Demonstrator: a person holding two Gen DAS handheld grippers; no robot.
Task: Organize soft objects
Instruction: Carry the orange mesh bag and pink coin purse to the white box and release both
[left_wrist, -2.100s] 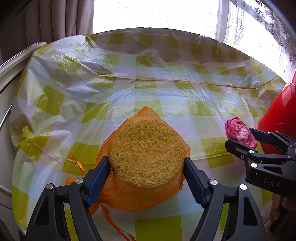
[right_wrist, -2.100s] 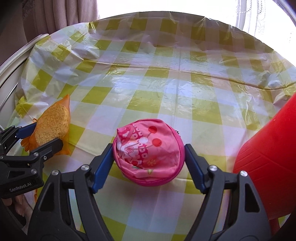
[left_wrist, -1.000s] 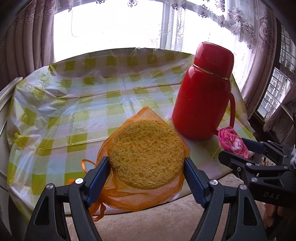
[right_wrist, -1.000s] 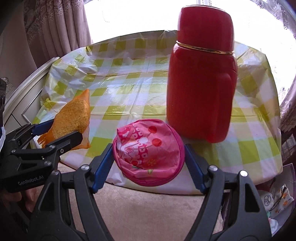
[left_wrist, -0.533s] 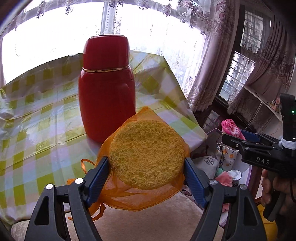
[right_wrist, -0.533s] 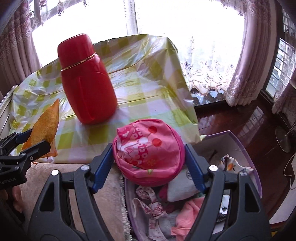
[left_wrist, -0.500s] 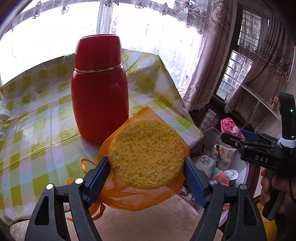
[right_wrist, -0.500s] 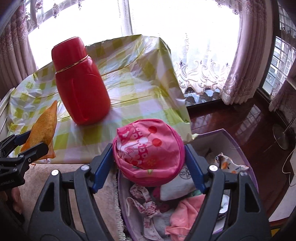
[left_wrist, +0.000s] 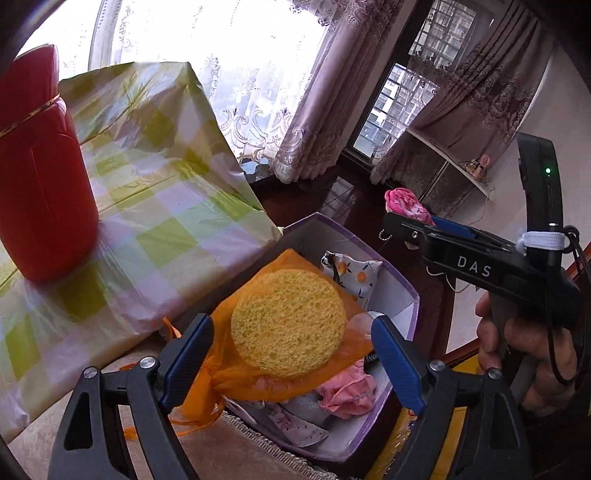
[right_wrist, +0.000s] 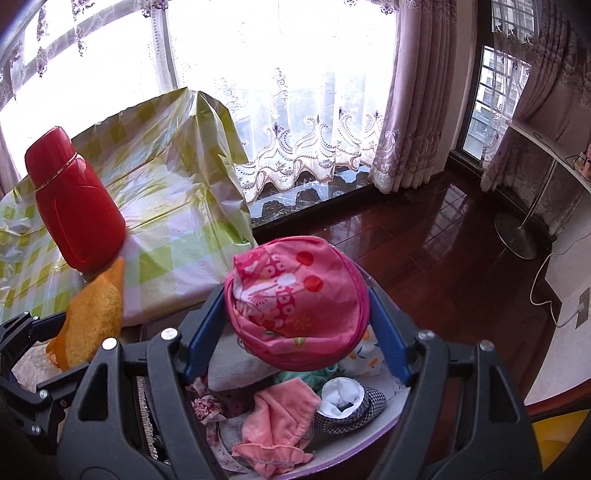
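Two grippers, left gripper (left_wrist: 291, 350), right gripper (right_wrist: 297, 314), one sponge (left_wrist: 288, 323), one pouch (right_wrist: 295, 295)

**Two soft items over the box beside the table**

Flask (right_wrist: 75, 206) standing on the table (right_wrist: 177, 236). Just right of the table's corner, on the floor (right_wrist: 461, 251), an open box (left_wrist: 402, 314) full of cloth pieces (right_wrist: 273, 424). Above the box: sponge in its mesh bag (left_wrist: 288, 328) left, round pouch (right_wrist: 295, 302) right.
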